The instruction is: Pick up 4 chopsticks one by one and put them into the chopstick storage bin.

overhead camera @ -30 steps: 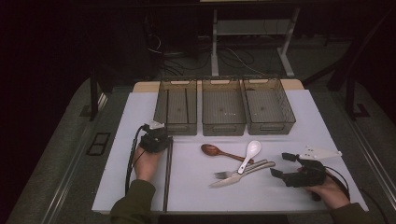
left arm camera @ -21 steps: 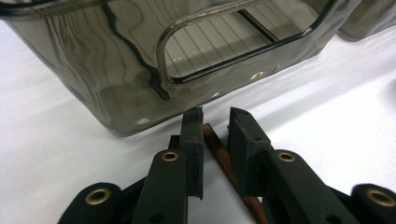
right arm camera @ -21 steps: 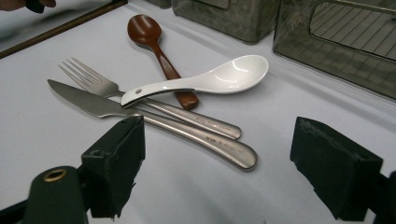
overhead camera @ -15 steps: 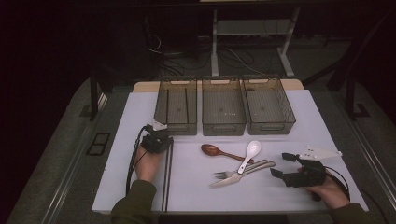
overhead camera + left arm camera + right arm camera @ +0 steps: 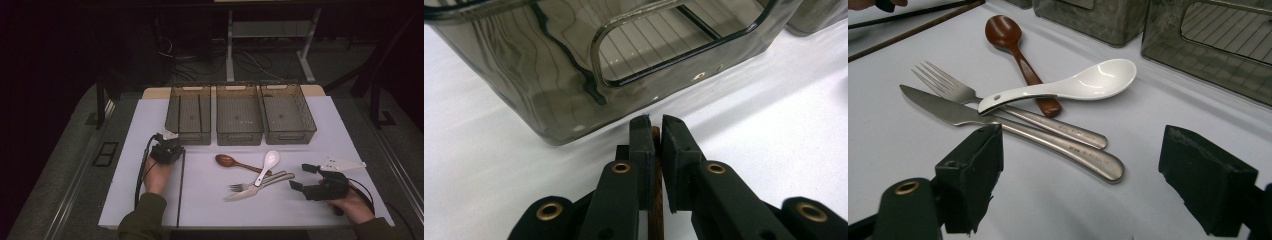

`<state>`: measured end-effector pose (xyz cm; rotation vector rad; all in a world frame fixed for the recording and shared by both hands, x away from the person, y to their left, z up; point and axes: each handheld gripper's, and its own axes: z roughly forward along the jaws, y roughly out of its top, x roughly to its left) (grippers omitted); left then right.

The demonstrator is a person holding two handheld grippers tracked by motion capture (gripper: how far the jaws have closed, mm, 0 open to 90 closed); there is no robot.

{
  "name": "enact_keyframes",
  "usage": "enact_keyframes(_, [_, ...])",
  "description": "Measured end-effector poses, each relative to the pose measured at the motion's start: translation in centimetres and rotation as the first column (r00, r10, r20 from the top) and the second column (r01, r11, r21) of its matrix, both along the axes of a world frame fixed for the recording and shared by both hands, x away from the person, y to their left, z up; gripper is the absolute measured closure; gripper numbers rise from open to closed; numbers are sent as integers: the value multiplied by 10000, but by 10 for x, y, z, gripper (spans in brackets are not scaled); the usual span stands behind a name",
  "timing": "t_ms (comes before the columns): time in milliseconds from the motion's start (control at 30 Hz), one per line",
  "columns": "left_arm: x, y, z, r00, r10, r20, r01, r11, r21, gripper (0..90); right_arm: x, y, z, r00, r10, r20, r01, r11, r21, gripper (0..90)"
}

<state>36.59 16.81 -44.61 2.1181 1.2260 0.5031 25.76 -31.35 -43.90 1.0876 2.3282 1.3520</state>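
gripping a brown chopstick (image 5: 655, 200), left hand-held gripper (image 5: 655, 127) just closed; right hand-held gripper (image 5: 1080, 165) wide open near cutlery.

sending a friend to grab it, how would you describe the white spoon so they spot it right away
Start at the row of three smoky bins along the far edge of the white table. In front of the middle and right bins lies a small pile of cutlery. The white spoon lies on top, crossing the fork, the knife and the brown spoon; it is the only white, short-handled piece.

place: likely lab | cues: dark room, floor cables (image 5: 250, 62), metal stand (image 5: 270, 35)
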Motion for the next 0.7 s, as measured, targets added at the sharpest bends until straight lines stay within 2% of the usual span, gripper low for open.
enact_keyframes(233, [0,2,0,10000,34,-88,-35,9998,-202,820,0,0,0,10000,17,5,-17,10000,-5,178])
enact_keyframes(367, [-2,5,3,10000,71,-33,-71,9996,-286,733,0,0,0,10000,-6,3,6,10000,8,177])
enact_keyframes(600, [-22,16,19,9994,-333,45,335,9969,-705,694,0,0,1,10000,3,17,-3,10000,14,178])
enact_keyframes(700, [-35,25,25,9984,-558,53,561,9944,-898,694,0,0,1,10000,13,23,-13,10000,23,177])
